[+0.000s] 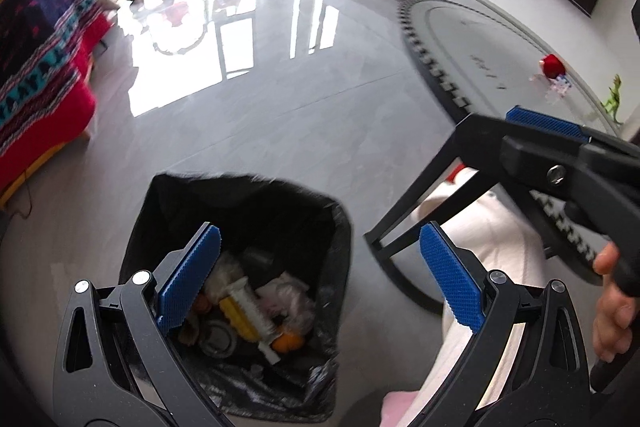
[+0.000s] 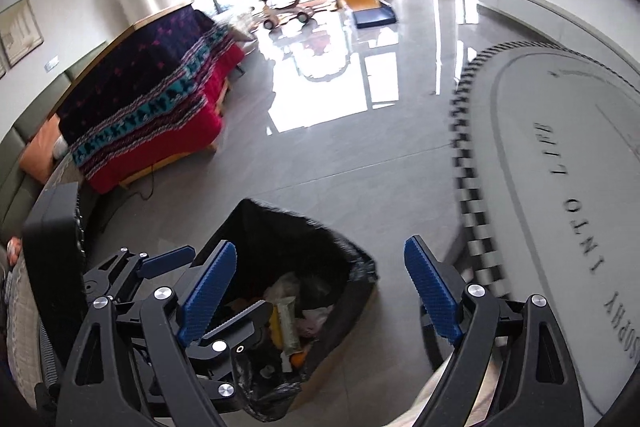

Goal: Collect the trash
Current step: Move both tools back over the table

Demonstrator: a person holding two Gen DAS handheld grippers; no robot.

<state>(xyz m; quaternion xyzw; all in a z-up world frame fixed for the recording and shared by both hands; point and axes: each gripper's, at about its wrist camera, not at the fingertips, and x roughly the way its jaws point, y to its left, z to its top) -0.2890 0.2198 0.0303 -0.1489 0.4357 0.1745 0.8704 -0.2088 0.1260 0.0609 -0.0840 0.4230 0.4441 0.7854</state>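
A bin lined with a black bag (image 1: 256, 203) stands on the grey floor, also low in the right wrist view as the bin (image 2: 296, 239). In it lies trash (image 1: 248, 311): a yellow and white piece, crumpled wrappers, a tin, something orange. My left gripper (image 1: 320, 243) hangs open above the bin's right side with nothing between its pads. My right gripper (image 2: 320, 255) is open and empty too, above and right of the bin. One blue pad (image 1: 544, 123) of the right gripper shows at the right of the left wrist view. A hand (image 1: 612, 307) holds its handle.
A round grey table (image 2: 532, 147) with a checkered rim and black legs (image 1: 416, 195) stands right of the bin, with a red object (image 1: 553, 63) and a green toy (image 1: 612, 99) on it. A blanket-covered sofa (image 2: 148, 107) is at left. A white trouser leg (image 1: 488, 251) stands by the bin.
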